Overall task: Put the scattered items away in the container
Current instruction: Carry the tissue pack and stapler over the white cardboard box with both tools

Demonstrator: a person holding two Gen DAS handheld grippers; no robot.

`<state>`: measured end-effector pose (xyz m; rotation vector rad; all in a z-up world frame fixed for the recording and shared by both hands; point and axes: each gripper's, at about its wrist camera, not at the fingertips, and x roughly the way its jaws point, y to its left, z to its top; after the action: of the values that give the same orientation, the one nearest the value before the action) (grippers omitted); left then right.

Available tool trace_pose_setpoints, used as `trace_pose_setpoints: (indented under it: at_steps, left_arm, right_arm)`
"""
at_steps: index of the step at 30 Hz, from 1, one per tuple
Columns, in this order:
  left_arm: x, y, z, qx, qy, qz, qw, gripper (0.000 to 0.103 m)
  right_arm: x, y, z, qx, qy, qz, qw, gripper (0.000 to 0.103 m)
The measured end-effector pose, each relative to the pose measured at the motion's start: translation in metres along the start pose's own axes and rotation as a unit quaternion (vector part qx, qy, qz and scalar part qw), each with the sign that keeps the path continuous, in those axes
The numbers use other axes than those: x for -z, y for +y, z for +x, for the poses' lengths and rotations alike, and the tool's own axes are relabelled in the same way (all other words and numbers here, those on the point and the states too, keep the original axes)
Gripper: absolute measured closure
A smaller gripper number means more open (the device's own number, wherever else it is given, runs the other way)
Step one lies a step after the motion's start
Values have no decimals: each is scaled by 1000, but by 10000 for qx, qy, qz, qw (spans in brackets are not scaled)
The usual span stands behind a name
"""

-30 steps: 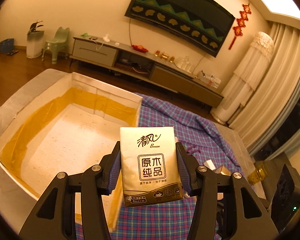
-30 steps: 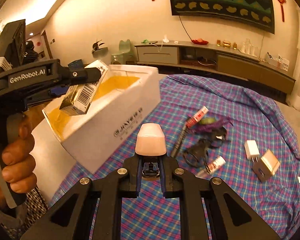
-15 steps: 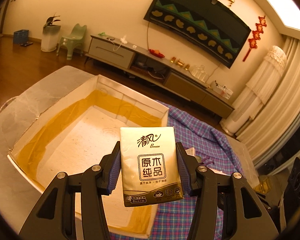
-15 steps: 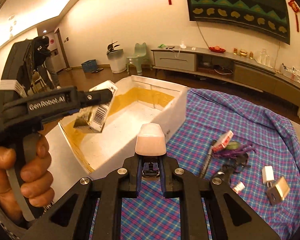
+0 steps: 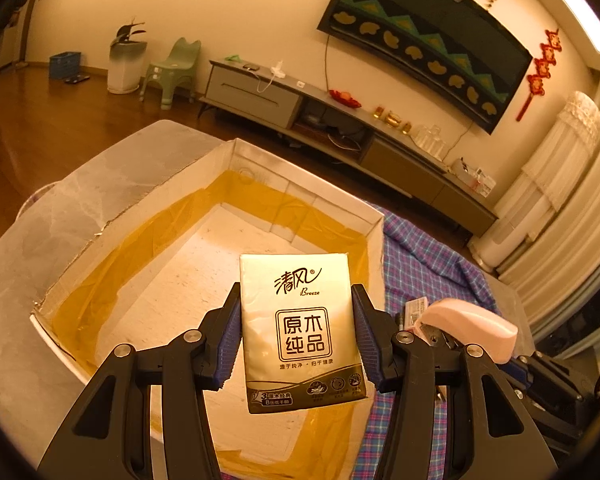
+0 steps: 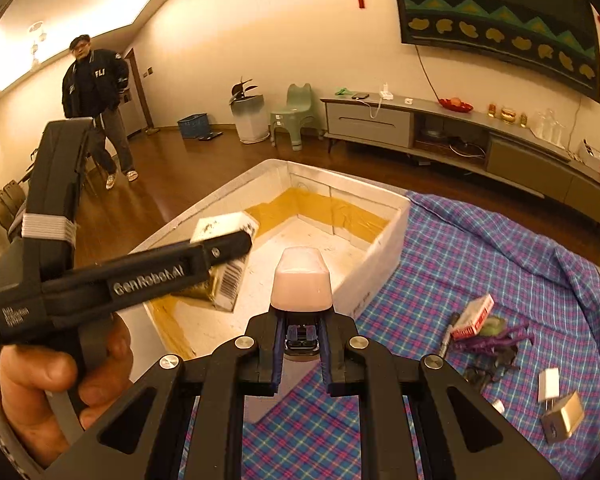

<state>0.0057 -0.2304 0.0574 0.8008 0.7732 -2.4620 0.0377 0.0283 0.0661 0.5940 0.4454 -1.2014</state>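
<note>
The left gripper [image 5: 296,344] clamps a tissue pack [image 5: 302,332] above the white box [image 5: 374,236]; the right gripper [image 6: 302,354] pinches a pink stapler [image 6: 302,280] near the box's wall. Letting go early could drop either outside, or the grippers could collide. The box looks empty. Farther off, a marker [image 6: 448,334] and charger [image 6: 548,386] lie on the cloth [image 6: 480,248].

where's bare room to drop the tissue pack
The white box floor between its yellow-taped walls is bare. The plaid cloth just ahead of the right hand-held gripper is free; crowded near the marker and charger.
</note>
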Motion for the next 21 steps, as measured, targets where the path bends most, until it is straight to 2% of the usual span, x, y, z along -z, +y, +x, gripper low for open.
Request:
trace_pose_setpoints:
  at_steps: [21]
  left_arm:
    - [-27,20,20,-220,10,-268,9994,50]
  right_arm:
    - [-35,7,54,-179,478,-111,9986,87]
